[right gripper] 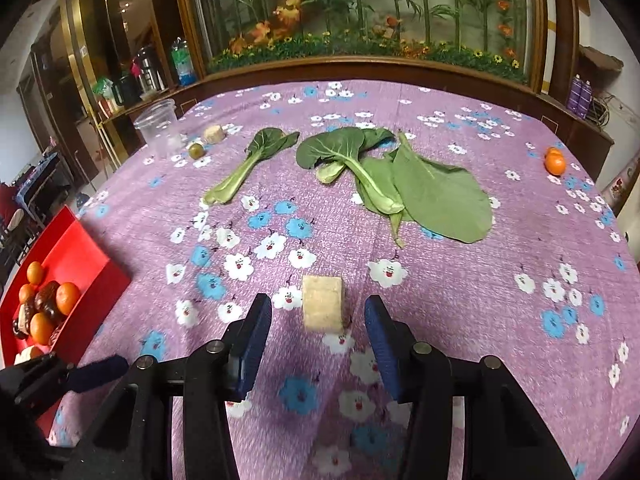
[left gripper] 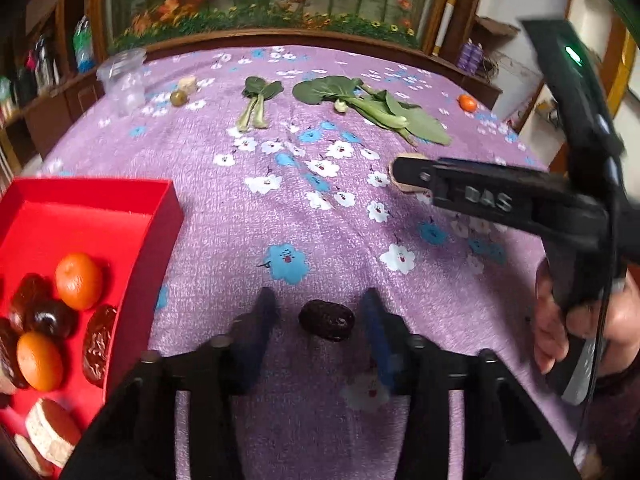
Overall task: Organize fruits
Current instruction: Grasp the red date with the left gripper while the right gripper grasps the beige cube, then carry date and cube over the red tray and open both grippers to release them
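Red box (left gripper: 92, 216) cut off at left frame edge, contents partly hidden: oranges (left gripper: 78, 280), dark dates (left gripper: 100, 344), pale cake block (left gripper: 52, 428). Left gripper (left gripper: 320, 320) low over purple flowered cloth (left gripper: 320, 208), tongs wide, straddling dark date (left gripper: 327, 320) without touching; date's long axis crosswise between fingers, near cloth's front edge beside box. Right gripper (right gripper: 318, 320) wide too, beige cake block (right gripper: 323, 306) standing between fingers, long axis pointing away. Hand (left gripper: 588, 320) grips right handle. Greens (right gripper: 400, 184) mid-cloth; lone orange (right gripper: 555, 162) near right edge.
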Demonstrator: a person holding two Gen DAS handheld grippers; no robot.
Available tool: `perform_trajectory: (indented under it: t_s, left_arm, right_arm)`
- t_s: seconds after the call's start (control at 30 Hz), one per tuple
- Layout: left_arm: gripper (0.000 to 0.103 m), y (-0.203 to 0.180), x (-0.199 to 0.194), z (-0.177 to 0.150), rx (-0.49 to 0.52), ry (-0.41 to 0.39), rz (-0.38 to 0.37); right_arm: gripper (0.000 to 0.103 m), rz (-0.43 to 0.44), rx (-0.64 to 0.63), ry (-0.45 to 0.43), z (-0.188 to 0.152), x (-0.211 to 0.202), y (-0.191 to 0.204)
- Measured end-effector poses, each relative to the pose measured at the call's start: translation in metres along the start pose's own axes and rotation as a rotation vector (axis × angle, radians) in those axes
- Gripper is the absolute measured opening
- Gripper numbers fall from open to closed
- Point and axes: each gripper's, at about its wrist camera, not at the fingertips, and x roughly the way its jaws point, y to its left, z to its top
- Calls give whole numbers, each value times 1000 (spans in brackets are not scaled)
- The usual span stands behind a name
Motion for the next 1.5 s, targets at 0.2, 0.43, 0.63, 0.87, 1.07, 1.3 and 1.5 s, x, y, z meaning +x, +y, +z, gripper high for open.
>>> perform_trajectory:
  t_s: [0.2,0.43,0.63,0.87,1.07,1.3,1.5]
  left_arm:
    - [26,0,-3,-1,-3,-10,-41]
    - [26,12,-23,-4,-61,-49,-51]
    - [26,20,-52,-10,-90,-99,-36]
    - [26,27,-92,-22,-108,-169,-5]
    - [26,32,-121,-32,-120,-217,34]
    - [26,30,-147,-42,-116,-264,61]
    - [26,28,-162,-48,-111,-289,65]
  right_arm:
    - [24,-25,-18,33,-2,14,3]
    - [24,23,34,-5,-3,-13,0]
    - [24,43,27,-35,-7,-39,11]
    - [24,74,18,-66,-18,-70,30]
    - [24,97,-44,-104,-33,-103,59]
    - [24,108,-103,-135,-44,-127,87]
    - [24,119,-122,-147,-51,-139,98]
